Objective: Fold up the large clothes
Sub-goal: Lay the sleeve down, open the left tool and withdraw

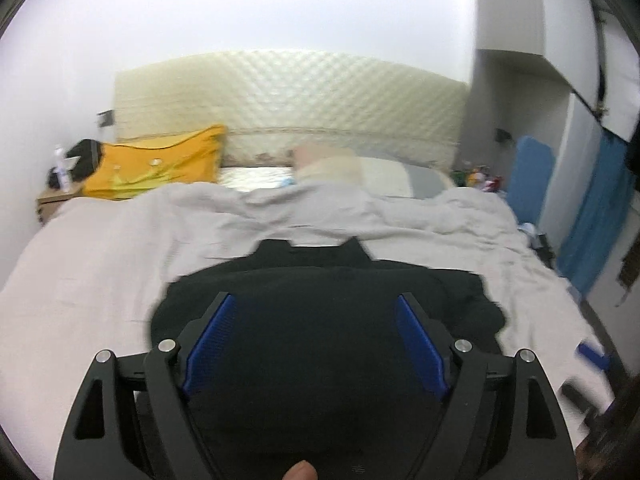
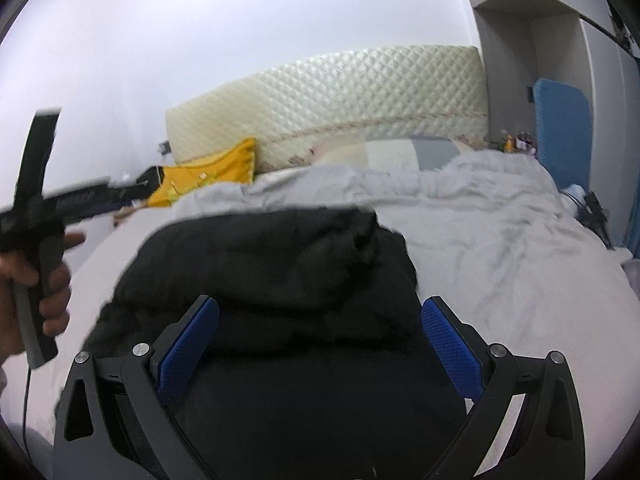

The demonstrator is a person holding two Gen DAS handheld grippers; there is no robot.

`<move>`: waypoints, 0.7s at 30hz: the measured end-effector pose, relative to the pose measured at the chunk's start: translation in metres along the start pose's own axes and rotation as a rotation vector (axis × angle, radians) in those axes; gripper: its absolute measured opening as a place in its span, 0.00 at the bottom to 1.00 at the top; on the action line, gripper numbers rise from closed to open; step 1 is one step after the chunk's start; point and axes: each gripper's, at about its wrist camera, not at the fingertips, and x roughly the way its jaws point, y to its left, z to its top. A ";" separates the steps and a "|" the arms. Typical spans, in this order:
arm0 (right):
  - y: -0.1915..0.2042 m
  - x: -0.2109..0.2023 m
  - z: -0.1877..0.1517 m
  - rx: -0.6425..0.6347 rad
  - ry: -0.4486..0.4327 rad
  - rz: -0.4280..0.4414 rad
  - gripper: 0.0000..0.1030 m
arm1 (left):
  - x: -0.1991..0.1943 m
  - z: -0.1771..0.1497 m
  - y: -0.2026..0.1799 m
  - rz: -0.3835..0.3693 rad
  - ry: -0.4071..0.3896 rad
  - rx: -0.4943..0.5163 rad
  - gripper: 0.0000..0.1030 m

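A black garment (image 1: 320, 280) lies bunched and partly folded on the bed's pale duvet (image 1: 100, 260). My left gripper (image 1: 316, 300) hovers over it, open, with nothing between its blue pads. In the right wrist view the same black garment (image 2: 260, 252) fills the middle, and my right gripper (image 2: 320, 304) stands open above its near part, gripping nothing. A person's hand (image 2: 52, 280) at the left edge holds the left gripper's handle raised above the bed. A blurred blue pad (image 1: 592, 354) of the right gripper shows at the lower right of the left wrist view.
A quilted cream headboard (image 1: 288, 100) backs the bed. A yellow pillow (image 1: 160, 164) and a grey pillow (image 1: 400, 176) lie at its head. A nightstand (image 1: 52, 200) with a bottle stands on the left. A blue board (image 1: 532, 176) and a blue cloth (image 1: 596, 216) are on the right.
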 end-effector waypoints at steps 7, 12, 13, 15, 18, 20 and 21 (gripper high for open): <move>0.016 0.065 0.055 -0.064 -0.008 0.042 0.95 | 0.048 -0.015 0.041 0.047 0.070 -0.017 0.80; 0.022 0.143 0.060 -0.036 0.088 0.070 0.93 | 0.106 -0.033 0.051 0.089 0.136 0.006 0.80; 0.020 0.155 0.059 -0.026 0.102 0.068 0.93 | 0.114 -0.037 0.052 0.090 0.140 0.007 0.81; 0.017 0.178 0.052 -0.012 0.133 0.064 0.92 | 0.124 -0.044 0.054 0.091 0.129 0.010 0.81; 0.012 0.201 0.036 0.004 0.159 0.061 0.92 | 0.134 -0.051 0.052 0.099 0.116 0.047 0.81; 0.014 0.207 0.025 -0.013 0.152 0.053 0.93 | 0.141 -0.054 0.053 0.100 0.111 0.054 0.81; 0.016 0.210 0.021 -0.029 0.147 0.047 0.94 | 0.144 -0.056 0.054 0.094 0.114 0.047 0.81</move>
